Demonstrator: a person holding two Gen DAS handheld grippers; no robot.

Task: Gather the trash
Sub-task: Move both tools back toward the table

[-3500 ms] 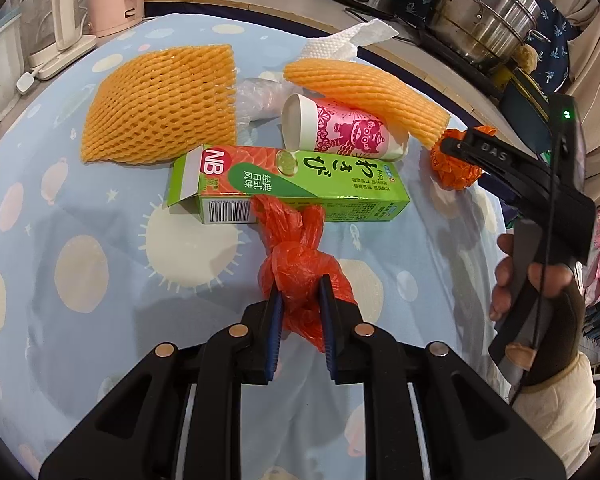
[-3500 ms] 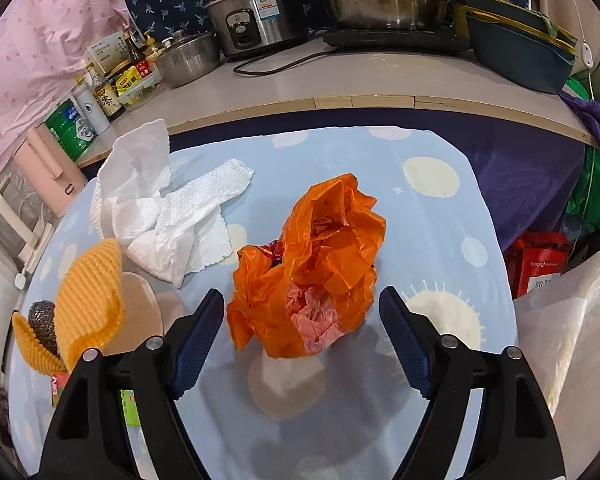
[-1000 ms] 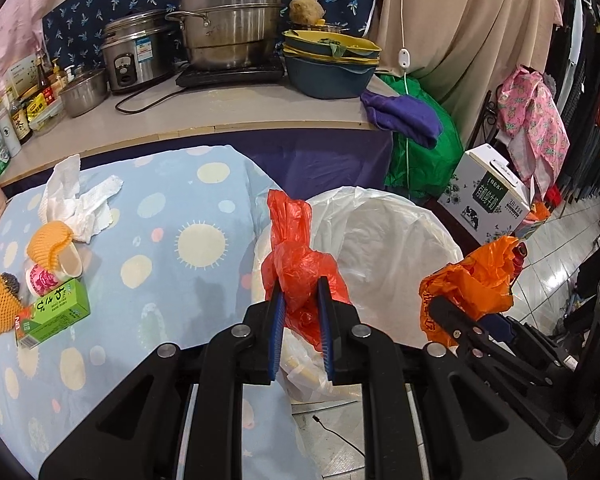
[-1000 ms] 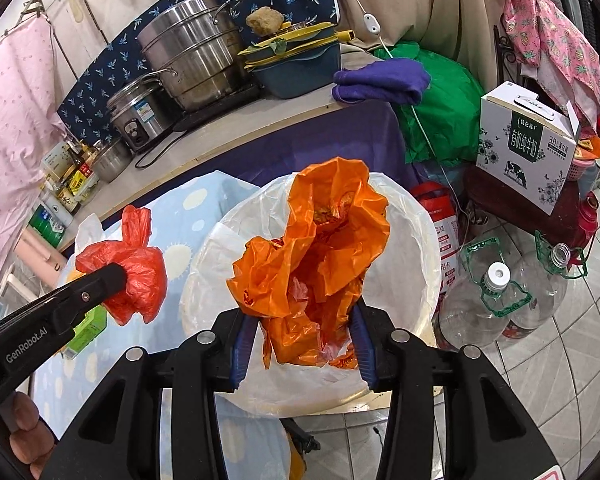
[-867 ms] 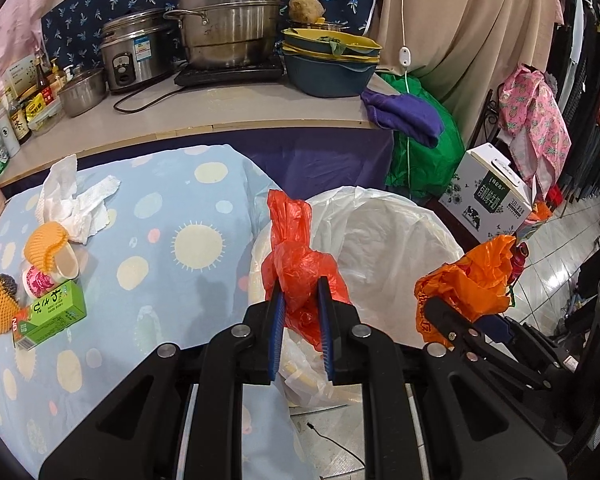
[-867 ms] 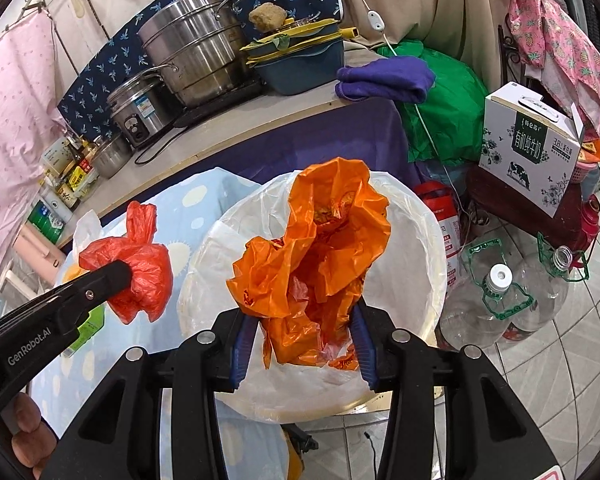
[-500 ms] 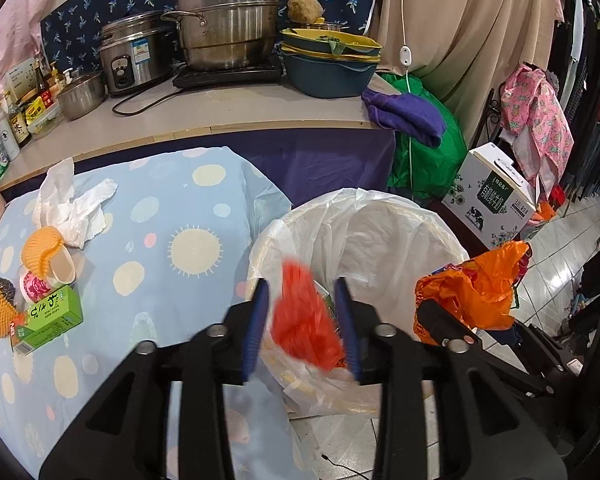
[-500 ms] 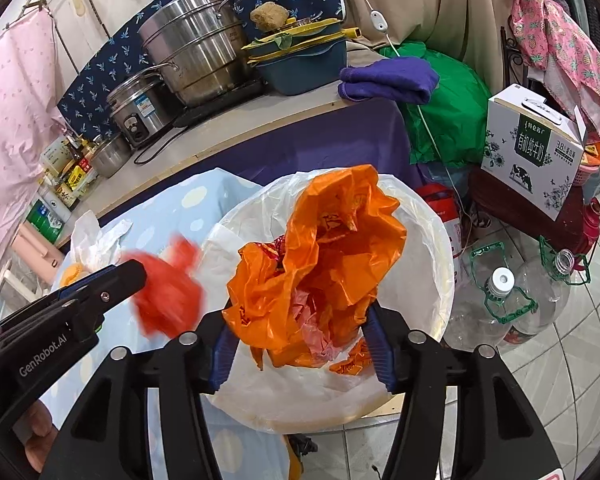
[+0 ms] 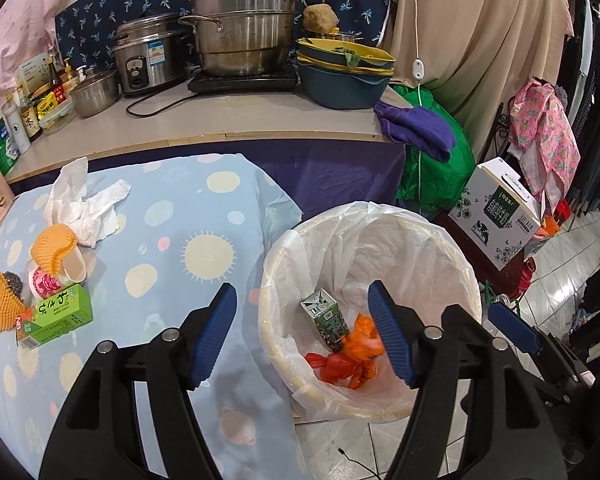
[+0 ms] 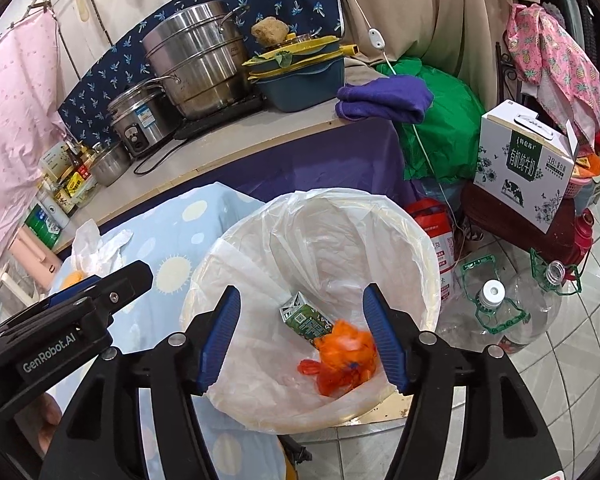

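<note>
Both grippers hang open and empty over a round bin (image 9: 470, 280) lined with a white plastic bag (image 10: 416, 236). My left gripper (image 9: 302, 336) is above the bin's left rim. My right gripper (image 10: 302, 336) is over the bin's near side. In the bin lie a red bag (image 9: 334, 366), an orange bag (image 10: 346, 346) and a small green carton (image 10: 304, 320). On the blue spotted tablecloth (image 9: 172, 208) lie a green box (image 9: 56, 316), a pink paper cup (image 9: 44, 280), orange foam nets (image 9: 54, 246) and white paper towels (image 9: 84, 208).
A counter (image 9: 220, 120) behind the table holds steel pots, a rice cooker, bowls and bottles. A milk carton box (image 10: 528, 164), plastic bottles (image 10: 496, 308) and a green bag (image 10: 440, 136) stand on the tiled floor to the right of the bin.
Both grippers opened above the bin. The red bag fell from my left gripper and the orange bag from my right; both now lie in the bin.
</note>
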